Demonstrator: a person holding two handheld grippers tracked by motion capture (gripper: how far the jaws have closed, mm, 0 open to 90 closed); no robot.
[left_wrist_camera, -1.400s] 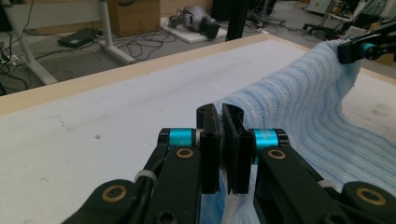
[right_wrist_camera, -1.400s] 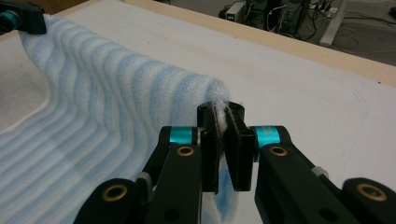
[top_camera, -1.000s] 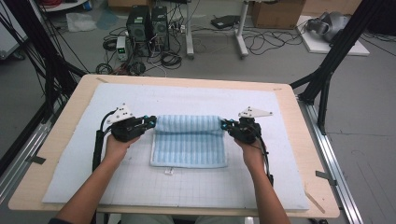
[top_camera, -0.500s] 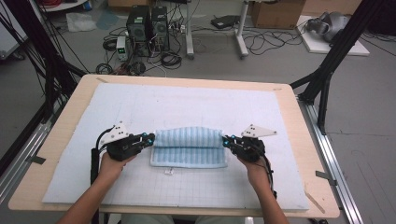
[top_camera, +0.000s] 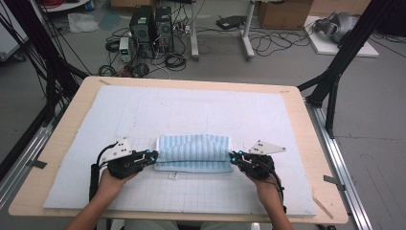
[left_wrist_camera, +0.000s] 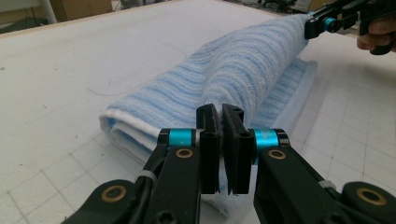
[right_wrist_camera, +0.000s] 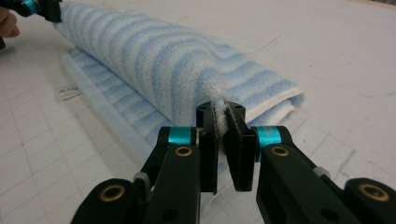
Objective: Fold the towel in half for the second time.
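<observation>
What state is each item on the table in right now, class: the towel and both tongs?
Striped towel: being folded over, upper layer raised, lower layer flat on the mat.
Left tongs: shut on the towel's end.
Right tongs: shut on the towel's other end.

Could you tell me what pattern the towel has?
Light blue and white stripes on the towel, best seen in the right gripper view.

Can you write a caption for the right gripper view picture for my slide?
The right claw pinches an edge of the blue striped towel folded over on the white gridded mat.
</observation>
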